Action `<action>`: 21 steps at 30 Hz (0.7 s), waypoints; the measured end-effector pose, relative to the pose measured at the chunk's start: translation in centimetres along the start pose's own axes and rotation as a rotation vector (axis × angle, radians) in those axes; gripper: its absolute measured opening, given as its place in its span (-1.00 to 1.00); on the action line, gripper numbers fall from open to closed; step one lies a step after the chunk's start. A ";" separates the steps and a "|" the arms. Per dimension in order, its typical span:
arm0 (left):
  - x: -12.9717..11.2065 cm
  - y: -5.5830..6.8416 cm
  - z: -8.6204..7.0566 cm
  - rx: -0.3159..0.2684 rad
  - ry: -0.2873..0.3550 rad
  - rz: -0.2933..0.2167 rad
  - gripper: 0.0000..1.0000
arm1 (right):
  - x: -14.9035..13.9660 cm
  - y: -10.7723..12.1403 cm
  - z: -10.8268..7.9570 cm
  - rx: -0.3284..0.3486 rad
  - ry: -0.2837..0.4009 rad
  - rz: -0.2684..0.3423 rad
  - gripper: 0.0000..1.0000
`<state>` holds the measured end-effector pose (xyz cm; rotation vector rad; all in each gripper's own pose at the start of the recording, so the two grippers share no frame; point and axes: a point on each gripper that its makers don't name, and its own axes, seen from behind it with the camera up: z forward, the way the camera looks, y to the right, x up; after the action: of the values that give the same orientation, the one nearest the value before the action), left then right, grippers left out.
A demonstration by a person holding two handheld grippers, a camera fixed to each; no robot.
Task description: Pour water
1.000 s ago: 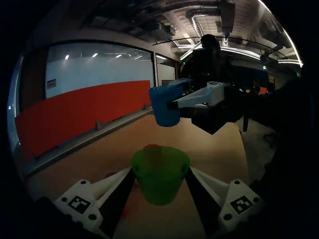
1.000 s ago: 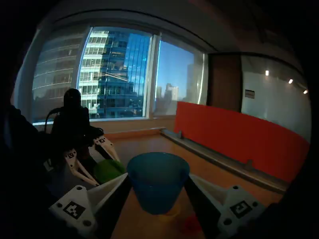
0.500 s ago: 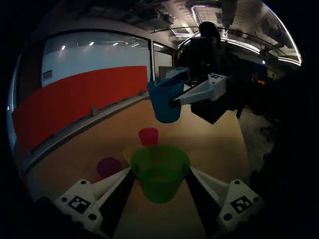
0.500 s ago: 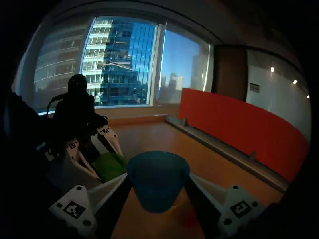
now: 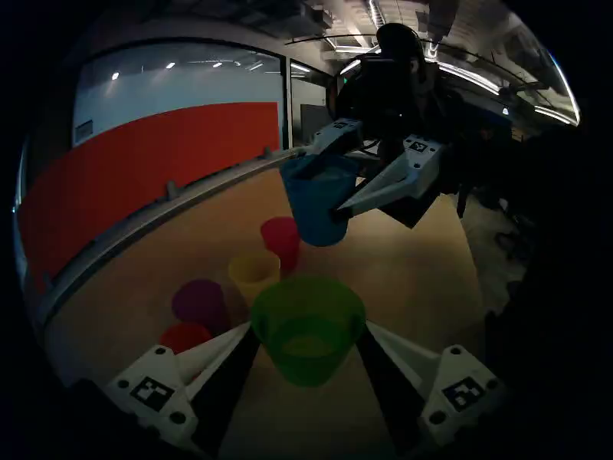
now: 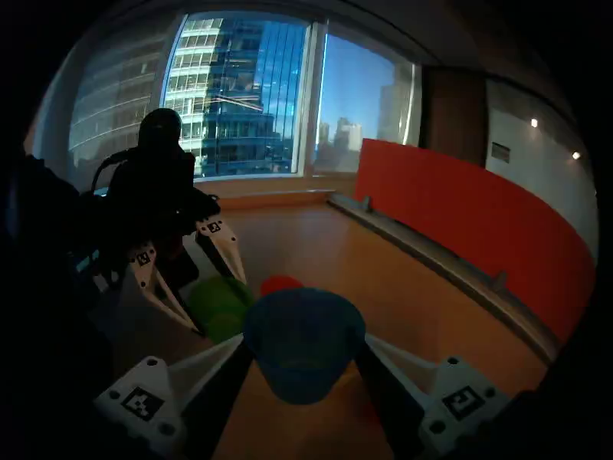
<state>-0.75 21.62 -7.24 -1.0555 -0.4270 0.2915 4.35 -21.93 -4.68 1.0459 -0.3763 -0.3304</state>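
**Trainee:** What do the 2 views show?

**Operator:** Left gripper view: my left gripper (image 5: 306,331) is clenched on the green cup (image 5: 308,356), with both fingers pressed to its sides and its rim up. Farther off, above the table (image 5: 406,261), my right gripper (image 5: 318,188) grasps the blue cup (image 5: 316,207). The right gripper view shows both of its fingers against that cup's wall.

**Trainee:** What has changed over the last 1 s?

**Operator:** Both cameras have tipped downward. 4 cups standing on the table have come into sight beyond the green cup: red cup (image 5: 281,238), yellow cup (image 5: 254,272), purple cup (image 5: 201,303) and orange cup (image 5: 184,336). 1 s ago only a sliver of red showed there. The blue cup has also drawn nearer to the green cup, and it now leans slightly off upright.

**Trainee:** What does that mean for the pour?

**Operator:** I judge the pour as set up but not begun. The blue cup hangs above and beyond the green cup, apart from it, and no stream is visible. I cannot tell whether either cup holds water, because the pale patch low in the green cup is too dim to read. The blue rim should come over the green mouth before I tip further. Otherwise water would likely land on the table among the 4 standing cups.
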 end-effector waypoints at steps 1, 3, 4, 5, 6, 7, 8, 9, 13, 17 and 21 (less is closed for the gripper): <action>-0.2 0.0 0.1 -0.001 -0.005 -0.001 0.70 | -0.3 0.0 0.2 0.003 -0.007 -0.001 0.79; -0.6 -0.1 0.4 -0.004 -0.016 -0.002 0.70 | -1.1 -0.1 0.5 0.009 -0.023 -0.004 0.80; -0.7 -0.2 0.5 -0.005 -0.021 -0.002 0.70 | -1.4 -0.2 0.7 0.012 -0.030 -0.006 0.80; -0.9 -0.2 0.6 -0.006 -0.026 -0.002 0.70 | -1.7 -0.2 0.8 0.015 -0.037 -0.008 0.80; -1.1 -0.3 0.7 -0.007 -0.031 -0.002 0.70 | -2.1 -0.3 1.0 0.019 -0.045 -0.011 0.80; -1.3 -0.3 0.8 -0.008 -0.037 -0.002 0.70 | -2.5 -0.4 1.1 0.022 -0.053 -0.012 0.80; -1.5 -0.4 1.0 -0.009 -0.042 -0.001 0.70 | -2.8 -0.4 1.3 0.024 -0.060 -0.014 0.79; -1.6 -0.4 1.1 -0.010 -0.048 0.000 0.70 | -3.1 -0.5 1.4 0.028 -0.068 -0.016 0.80; -2.2 -0.5 1.5 -0.012 -0.068 0.009 0.70 | -4.3 -0.8 1.9 0.038 -0.094 -0.025 0.80; -2.7 -0.5 2.0 -0.015 -0.080 0.012 0.70 | -5.3 -1.0 2.4 0.047 -0.114 -0.033 0.80; -3.4 -0.6 2.4 -0.020 -0.090 0.002 0.70 | -6.2 -1.2 2.8 0.054 -0.132 -0.039 0.80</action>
<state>-4.82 21.73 -6.41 -1.0649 -0.5101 0.3376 -2.59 -21.97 -5.39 1.0884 -0.4855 -0.4275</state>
